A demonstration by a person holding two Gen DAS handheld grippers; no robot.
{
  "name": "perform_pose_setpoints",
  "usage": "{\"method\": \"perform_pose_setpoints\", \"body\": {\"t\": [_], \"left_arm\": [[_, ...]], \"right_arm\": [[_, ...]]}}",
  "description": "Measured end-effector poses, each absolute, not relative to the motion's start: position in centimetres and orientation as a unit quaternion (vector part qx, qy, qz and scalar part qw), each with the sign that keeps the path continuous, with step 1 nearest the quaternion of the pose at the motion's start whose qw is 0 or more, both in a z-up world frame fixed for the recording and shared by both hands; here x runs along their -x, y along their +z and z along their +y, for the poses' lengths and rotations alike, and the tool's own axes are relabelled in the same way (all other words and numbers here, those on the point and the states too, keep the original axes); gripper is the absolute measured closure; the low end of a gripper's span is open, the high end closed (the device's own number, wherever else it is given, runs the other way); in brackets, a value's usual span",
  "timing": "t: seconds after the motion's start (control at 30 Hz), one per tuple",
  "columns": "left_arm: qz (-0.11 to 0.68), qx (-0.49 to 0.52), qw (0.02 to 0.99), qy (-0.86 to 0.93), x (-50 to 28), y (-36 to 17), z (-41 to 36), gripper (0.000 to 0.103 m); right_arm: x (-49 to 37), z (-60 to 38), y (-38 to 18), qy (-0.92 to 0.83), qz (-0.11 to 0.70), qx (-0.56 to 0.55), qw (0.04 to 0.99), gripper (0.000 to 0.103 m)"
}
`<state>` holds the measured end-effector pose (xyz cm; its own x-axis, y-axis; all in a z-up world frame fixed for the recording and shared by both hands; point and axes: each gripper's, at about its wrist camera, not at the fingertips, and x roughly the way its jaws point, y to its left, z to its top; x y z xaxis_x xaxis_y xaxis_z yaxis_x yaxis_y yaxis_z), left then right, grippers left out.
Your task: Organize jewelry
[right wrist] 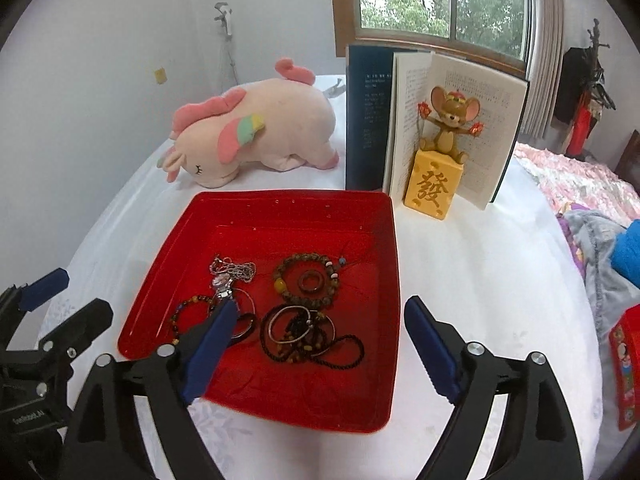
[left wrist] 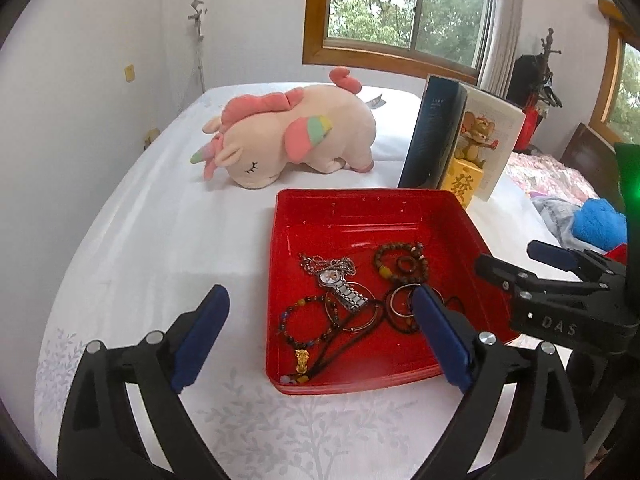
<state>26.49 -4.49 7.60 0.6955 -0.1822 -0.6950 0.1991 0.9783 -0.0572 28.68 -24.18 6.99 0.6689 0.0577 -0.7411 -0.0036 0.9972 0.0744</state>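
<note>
Jewelry (right wrist: 296,304) lies tangled in my red tray (right wrist: 360,400) on the bed (right wrist: 480,280), centre of both frames. From left: my left tool (left wrist: 320,328) gapes wide, empty, over the tray's near-left corner; my right tool (right wrist: 320,340) gapes wide, empty, above its near edge.

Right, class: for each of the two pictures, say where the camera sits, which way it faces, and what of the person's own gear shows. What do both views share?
Left wrist view: sits on the left tongs, looking forward and down at the red tray; own open blue-padded fingers frame it, right tongs at the right edge.
Right wrist view: sits on the right tongs, facing likewise; left tongs at the left edge.
Shared: tray, watch, plush unicorn, open book, mouse figurine.
</note>
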Motion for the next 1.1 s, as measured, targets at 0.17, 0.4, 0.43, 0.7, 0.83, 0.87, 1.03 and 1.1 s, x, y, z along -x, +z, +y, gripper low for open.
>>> {"method": "perform_pose_setpoints", "body": {"t": [0.17,0.4,0.43,0.7,0.83,0.87,1.03,1.1], "left_arm": [[0.369,-0.012,0.924,-0.093,-25.3,8.2,-3.8,0.006],[0.414,-0.014,0.906,-0.087,-24.5,7.7,-2.8,0.005],[0.419,-0.016,0.904,-0.085,-24.5,7.6,-2.8,0.005],[0.448,-0.034,0.891,-0.070,-24.7,6.2,-3.0,0.005],[0.458,-0.035,0.886,-0.066,-24.9,5.5,-3.0,0.005],[0.459,-0.033,0.885,-0.066,-24.8,5.4,-2.9,0.005],[0.465,-0.028,0.882,-0.070,-24.7,5.2,-2.9,0.005],[0.468,-0.026,0.881,-0.071,-24.7,5.1,-3.0,0.005]], "right_arm": [[-27.1,-24.2,7.8,0.009,0.407,-0.031,0.913,0.007],[-25.8,-24.4,7.5,-0.012,0.437,-0.032,0.899,0.005],[-25.6,-24.4,7.4,-0.012,0.441,-0.035,0.897,0.005],[-24.4,-25.0,5.8,0.010,0.466,-0.062,0.883,0.005],[-23.8,-25.4,5.4,0.015,0.468,-0.069,0.881,0.005],[-23.7,-25.4,5.4,0.015,0.467,-0.070,0.881,0.005],[-23.5,-25.0,5.2,0.015,0.467,-0.063,0.882,0.005],[-23.5,-24.7,5.0,0.015,0.468,-0.060,0.881,0.005]]}}
